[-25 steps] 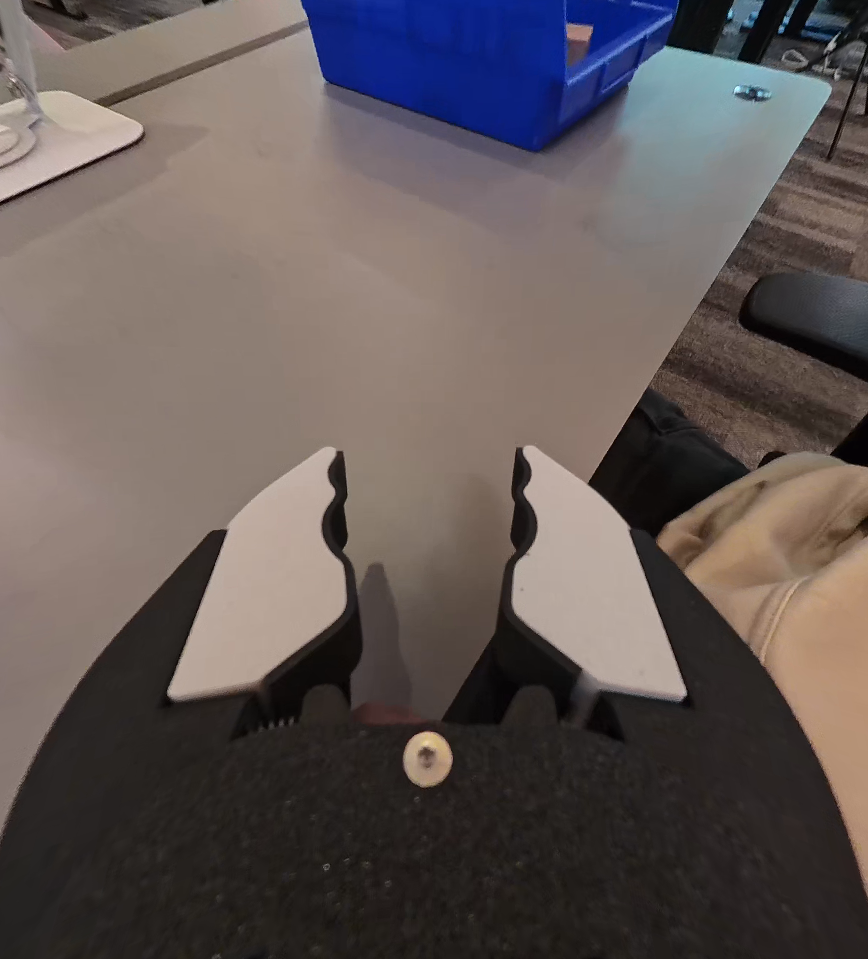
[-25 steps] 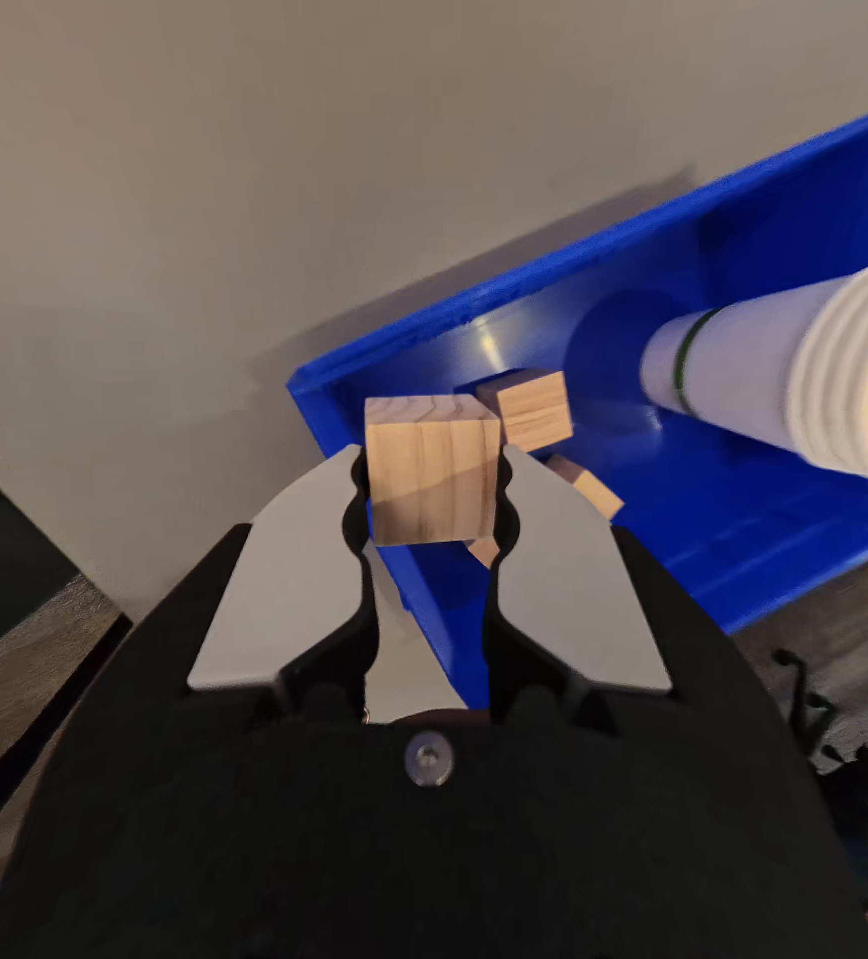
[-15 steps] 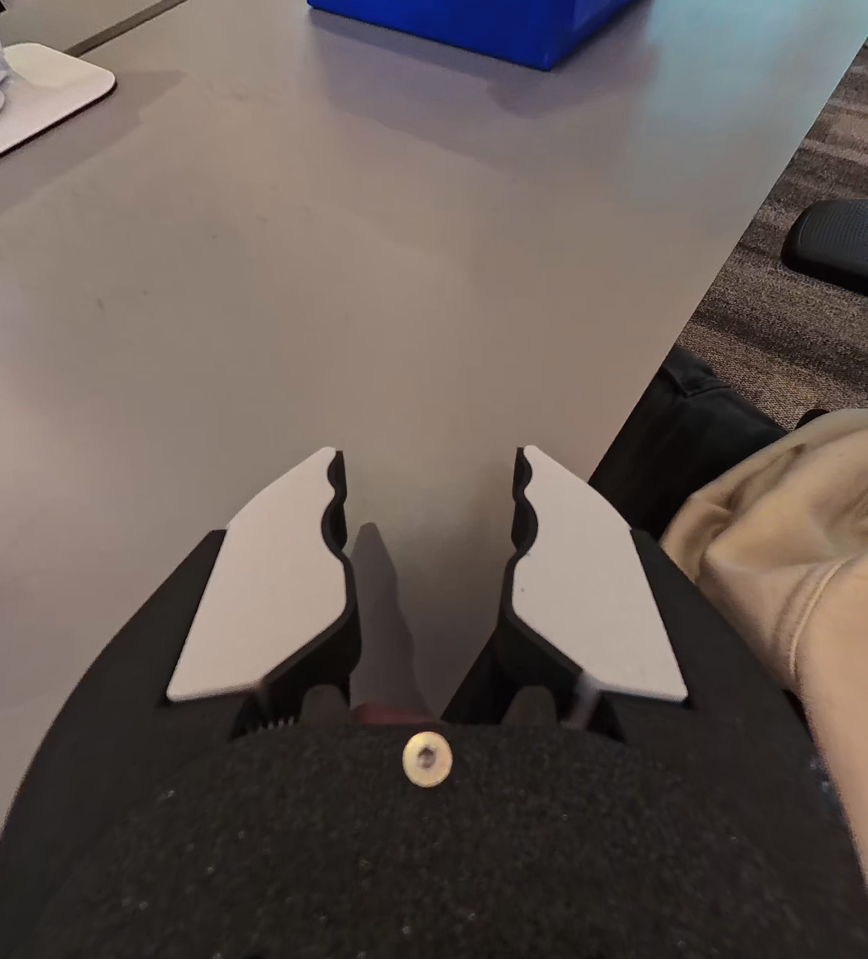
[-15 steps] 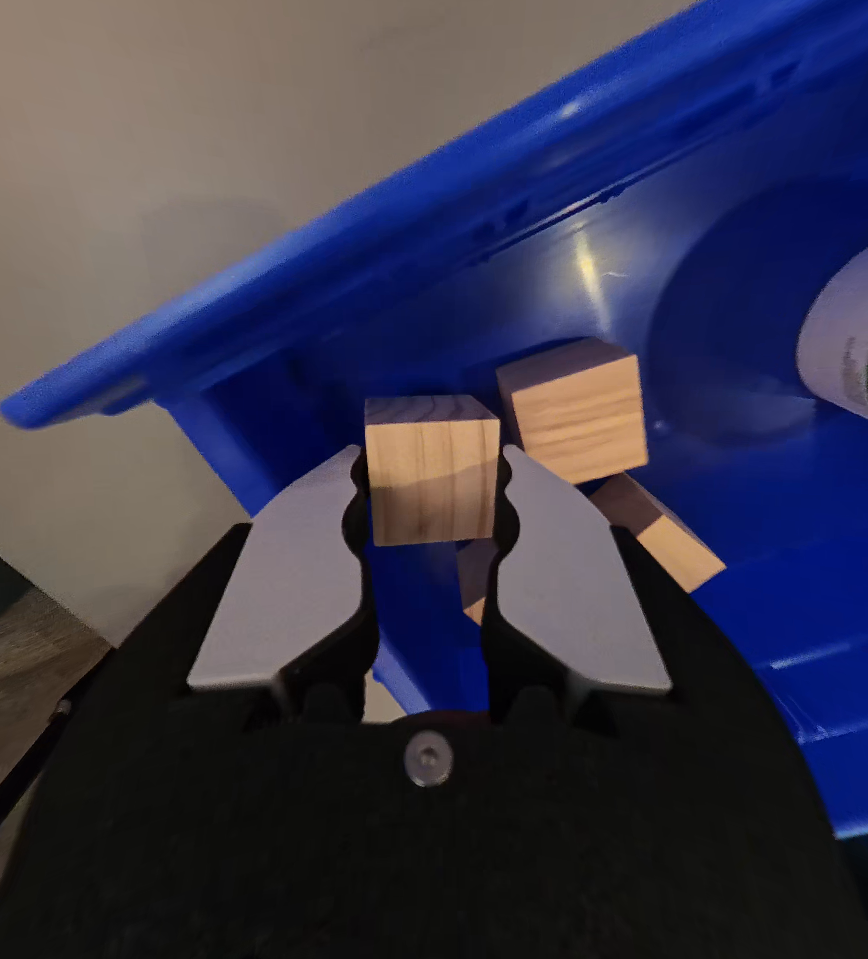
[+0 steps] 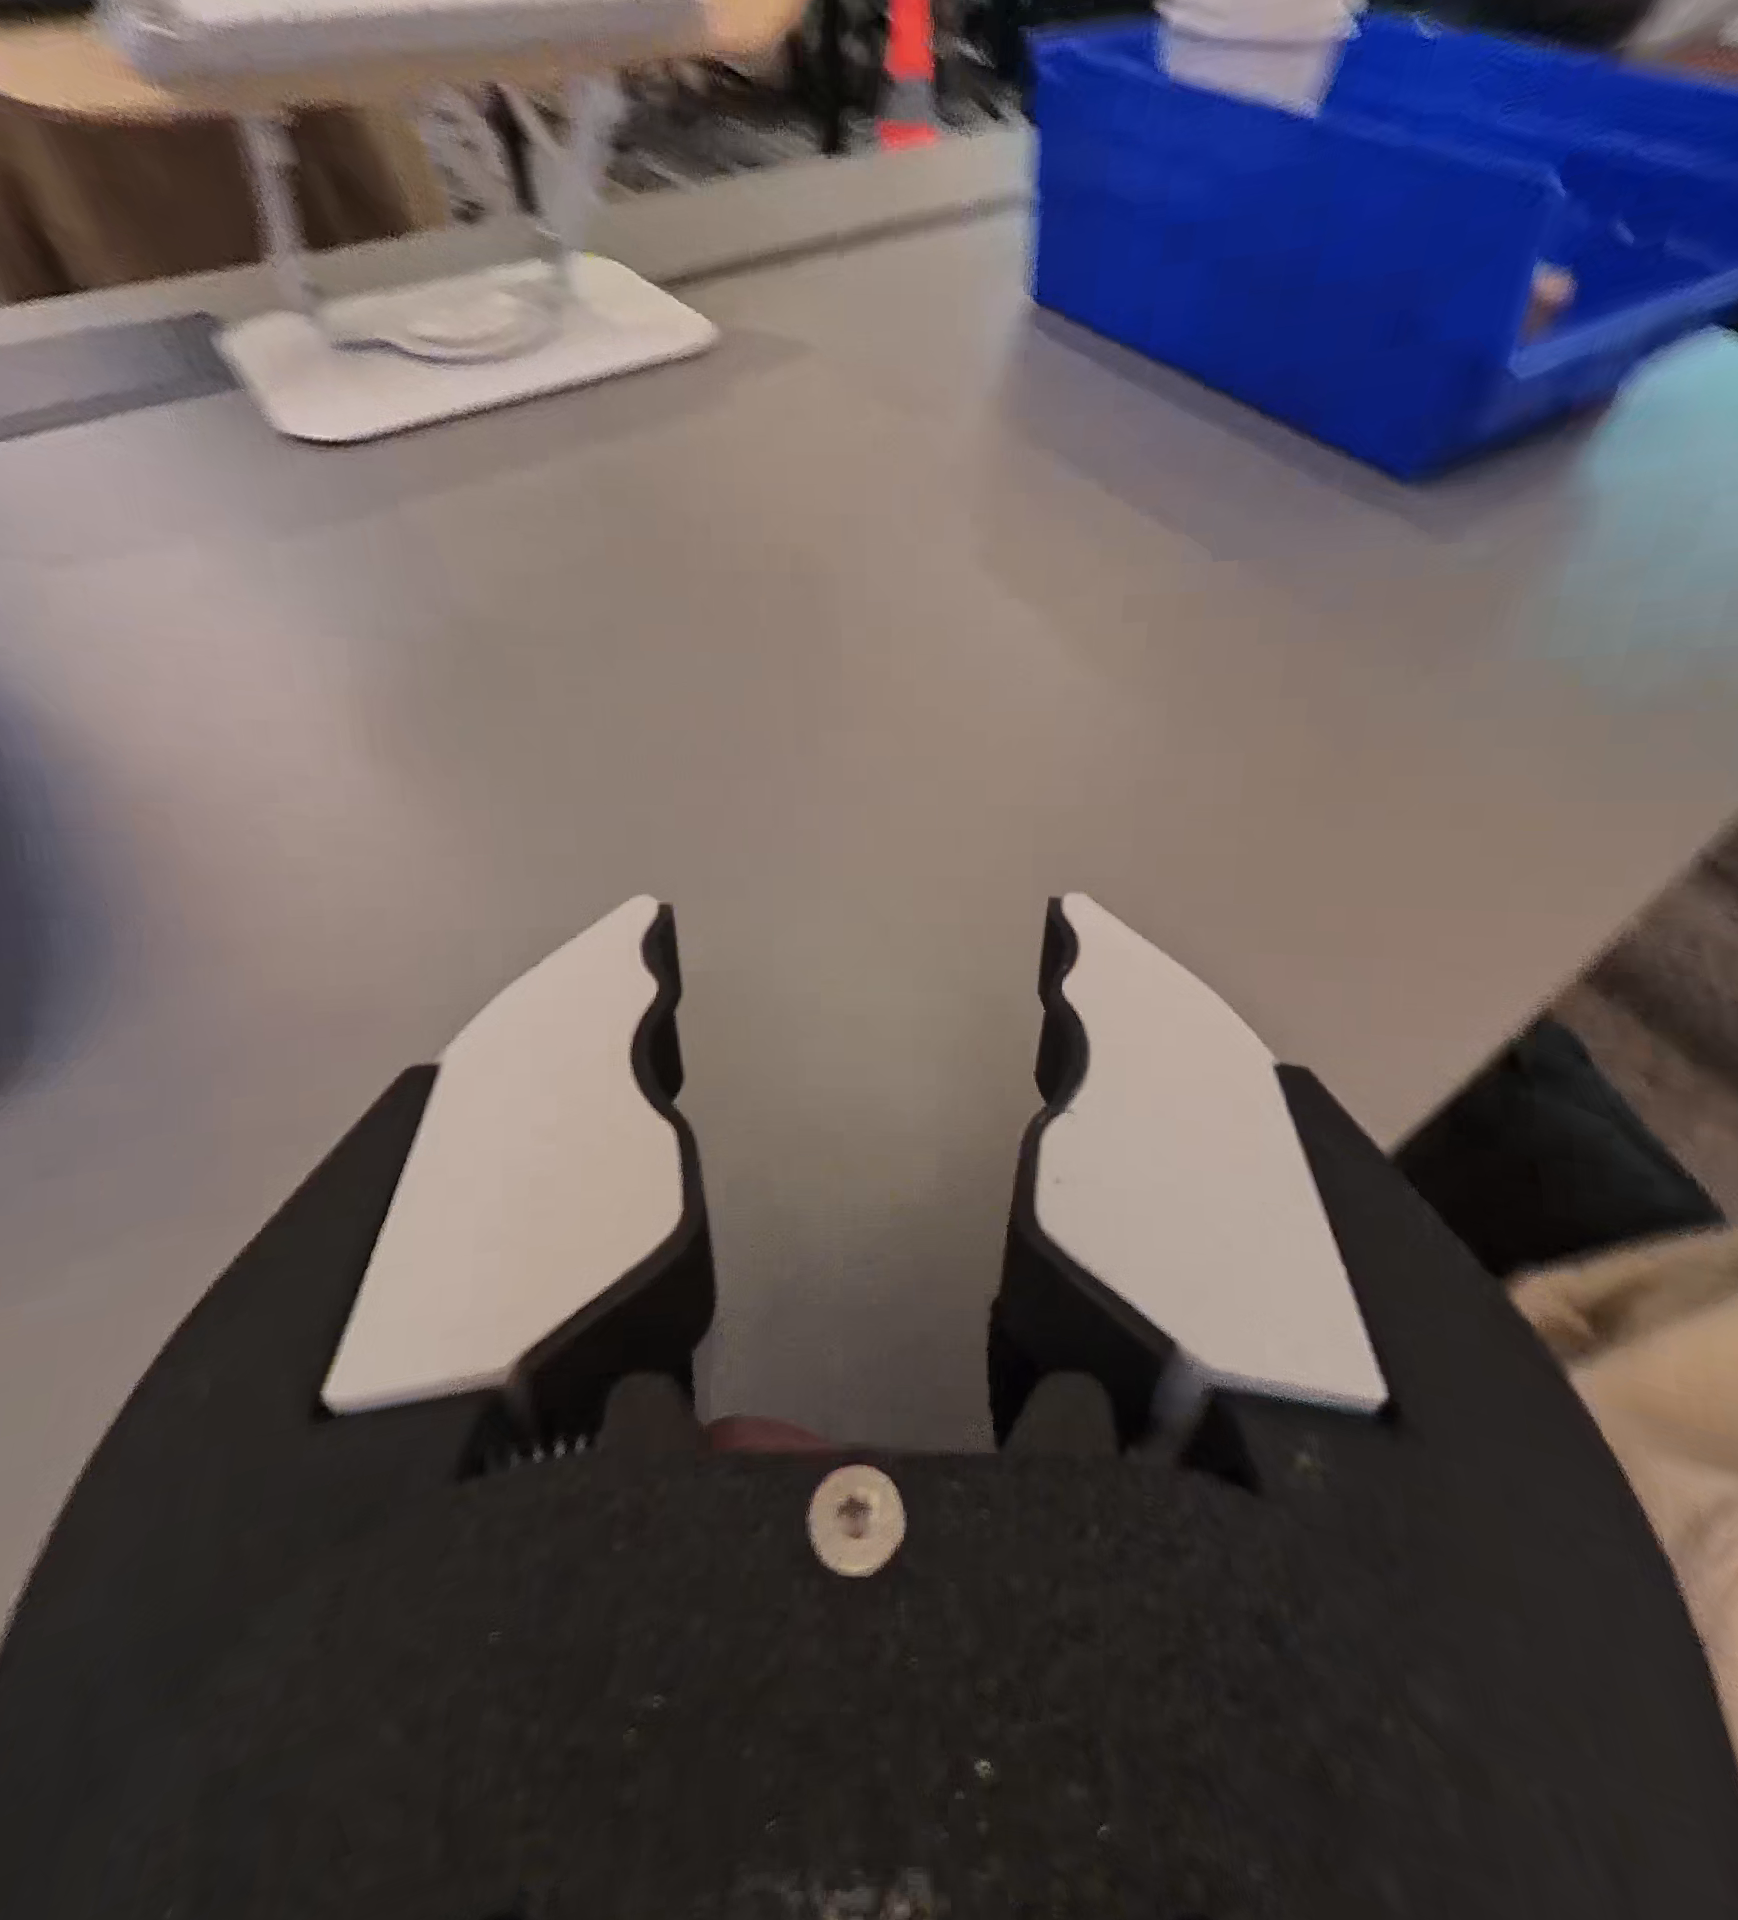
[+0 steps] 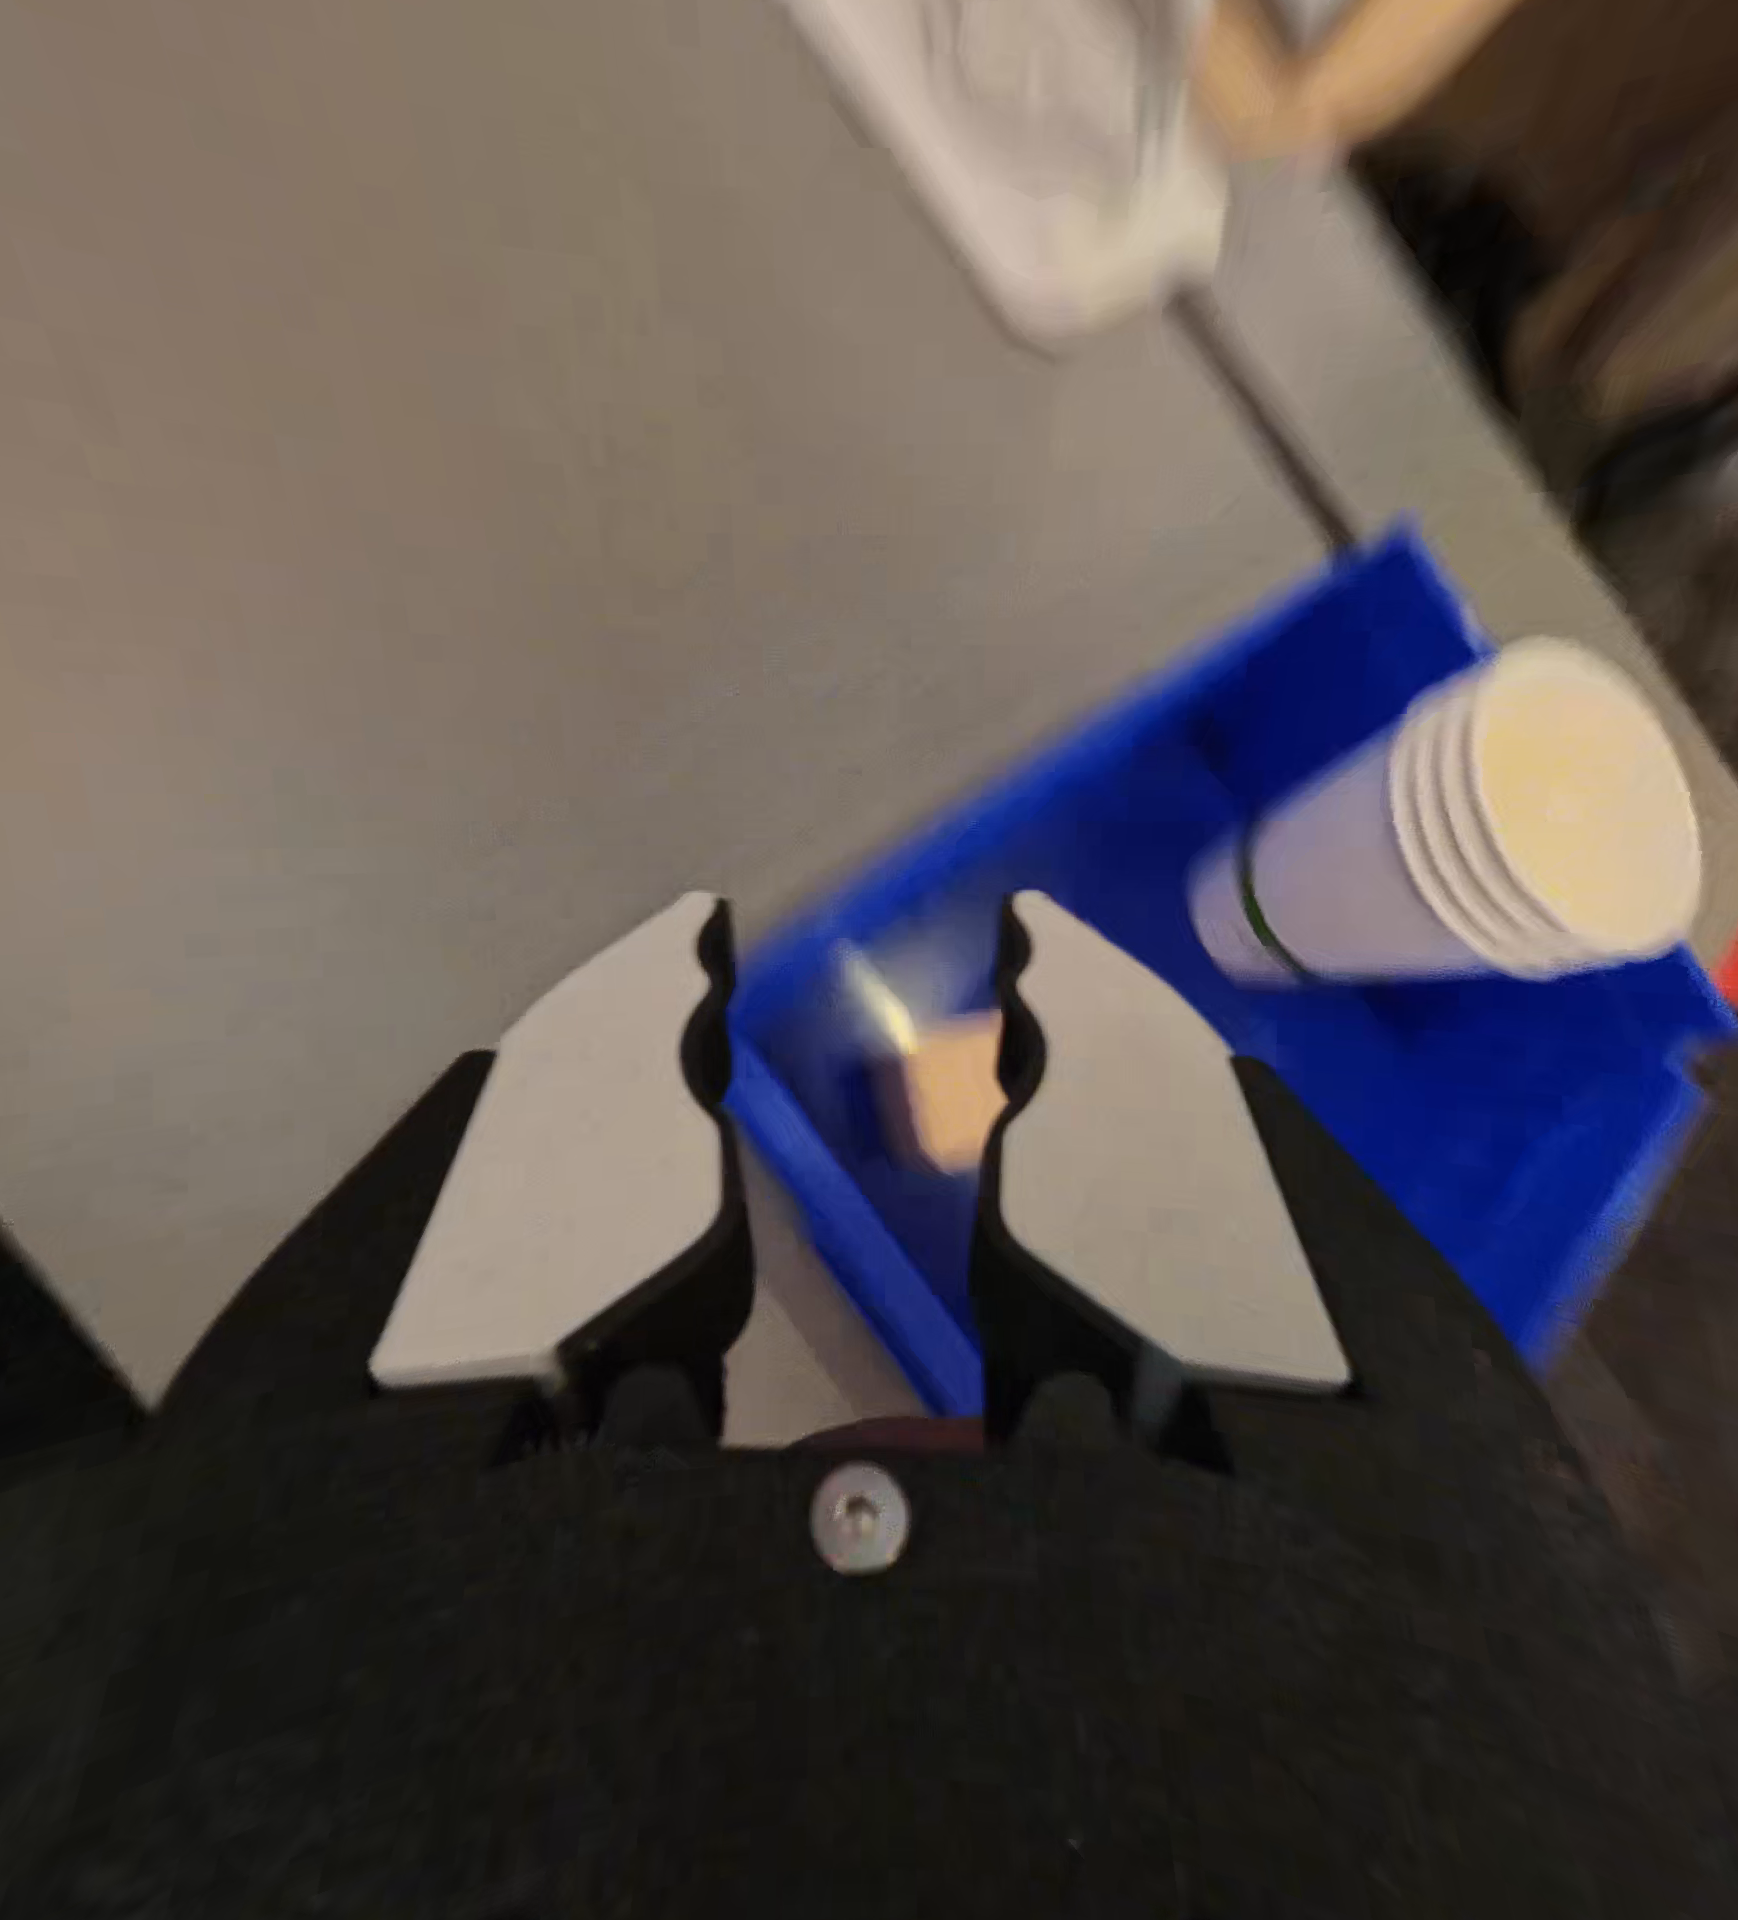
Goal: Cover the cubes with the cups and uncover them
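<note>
We see the left hand-held gripper [image 5: 860,904] gaping empty over the grey counter [image 5: 844,644], right hand-held gripper [image 6: 865,909] spread empty above the blue bin [image 6: 1467,1174], blurred wooden cube [image 6: 948,1101] and stacked paper cups [image 6: 1447,842] inside the bin

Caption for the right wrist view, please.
Open right claw above blue bin holding stacked paper cups and a wooden cube.

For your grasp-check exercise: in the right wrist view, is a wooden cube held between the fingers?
No: the right gripper is open and empty, with wood showing only inside the blue bin.
</note>
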A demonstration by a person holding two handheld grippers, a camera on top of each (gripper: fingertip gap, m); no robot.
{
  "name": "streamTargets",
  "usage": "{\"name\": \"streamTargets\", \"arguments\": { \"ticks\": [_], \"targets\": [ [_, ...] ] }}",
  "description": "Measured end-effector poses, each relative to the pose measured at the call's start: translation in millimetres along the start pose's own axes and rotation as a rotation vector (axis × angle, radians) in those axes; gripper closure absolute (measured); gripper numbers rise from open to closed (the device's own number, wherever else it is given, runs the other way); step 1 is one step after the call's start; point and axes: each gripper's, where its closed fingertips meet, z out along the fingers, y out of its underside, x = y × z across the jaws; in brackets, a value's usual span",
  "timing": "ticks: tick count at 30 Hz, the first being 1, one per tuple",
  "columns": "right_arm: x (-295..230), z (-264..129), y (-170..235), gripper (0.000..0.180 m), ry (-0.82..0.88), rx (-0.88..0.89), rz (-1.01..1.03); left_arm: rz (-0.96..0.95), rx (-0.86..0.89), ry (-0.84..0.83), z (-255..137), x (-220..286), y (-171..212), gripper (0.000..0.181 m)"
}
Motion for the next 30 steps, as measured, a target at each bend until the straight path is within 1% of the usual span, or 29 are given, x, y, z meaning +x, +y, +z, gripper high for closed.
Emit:
{"name": "streamTargets", "arguments": {
  "ticks": [1, 2, 3, 4, 5, 6, 7, 8, 9, 11, 13, 15, 16, 22, 27, 30],
  "targets": [
    [-25.2, -8.9, -23.0, 0.138, -0.028, 0.17, 0.053, -0.039, 0.032, -0.043, -3.2, -11.4, -4.9, 0.112],
    [-50.4, -13.1, -39.1, 0.135, -0.055, 0.3, 0.098, -0.074, 0.06, -0.073, -6.3, -20.8, -8.5, 0.111],
    [-71.0, -11.3, -47.2, 0.133, -0.052, 0.38, 0.154, -0.107, 0.079, -0.106, -9.2, -30.1, -10.2, 0.11],
    [-87.6, -5.0, -50.1, 0.129, -0.037, 0.428, 0.211, -0.137, 0.093, -0.136, -11.9, -38.5, -10.7, 0.11],
    [-98.6, 3.3, -51.0, 0.12, 0.001, 0.472, 0.293, -0.17, 0.1, -0.134, -13.3, -42.3, -10.3, 0.109],
    [-113.0, 12.0, -50.4, 0.119, 0.008, 0.509, 0.357, -0.207, 0.091, -0.128, -14.0, -45.0, -8.3, 0.106],
    [-127.4, 20.5, -49.0, 0.123, 0.007, 0.534, 0.403, -0.223, 0.078, -0.14, -14.5, -48.7, -5.5, 0.102],
    [-139.0, 27.8, -47.3, 0.12, 0.022, 0.564, 0.448, -0.21, 0.068, -0.176, -15.5, -53.5, -3.2, 0.101],
    [-150.6, 34.1, -44.6, 0.117, 0.039, 0.577, 0.452, -0.177, 0.067, -0.218, -16.8, -58.3, -2.0, 0.101],
    [-167.6, 42.1, -37.9, 0.117, 0.08, 0.584, 0.464, -0.13, 0.06, -0.268, -17.5, -62.7, 1.2, 0.1],
    [-180.2, 44.1, -35.7, 0.121, 0.067, 0.579, 0.48, -0.129, 0.043, -0.279, -16.3, -62.2, 6.0, 0.101],
    [-183.0, 41.0, -35.9, 0.122, 0.077, 0.605, 0.489, -0.122, 0.041, -0.28, -14.9, -59.9, 7.7, 0.109],
    [-186.2, 41.6, -35.7, 0.122, 0.06, 0.6, 0.489, -0.114, 0.041, -0.275, -13.4, -58.1, 7.7, 0.11],
    [-195.9, 47.2, -29.7, 0.121, 0.013, 0.567, 0.49, -0.083, 0.051, -0.282, -13.9, -54.4, 3.2, 0.113],
    [-194.4, 44.8, -30.5, 0.121, 0.023, 0.568, 0.486, -0.064, 0.037, -0.309, -15.1, -59.0, 6.6, 0.115],
    [-194.0, 44.6, -31.5, 0.121, 0.026, 0.566, 0.485, -0.078, 0.019, -0.298, -13.5, -58.5, 10.3, 0.115]
  ]
}}
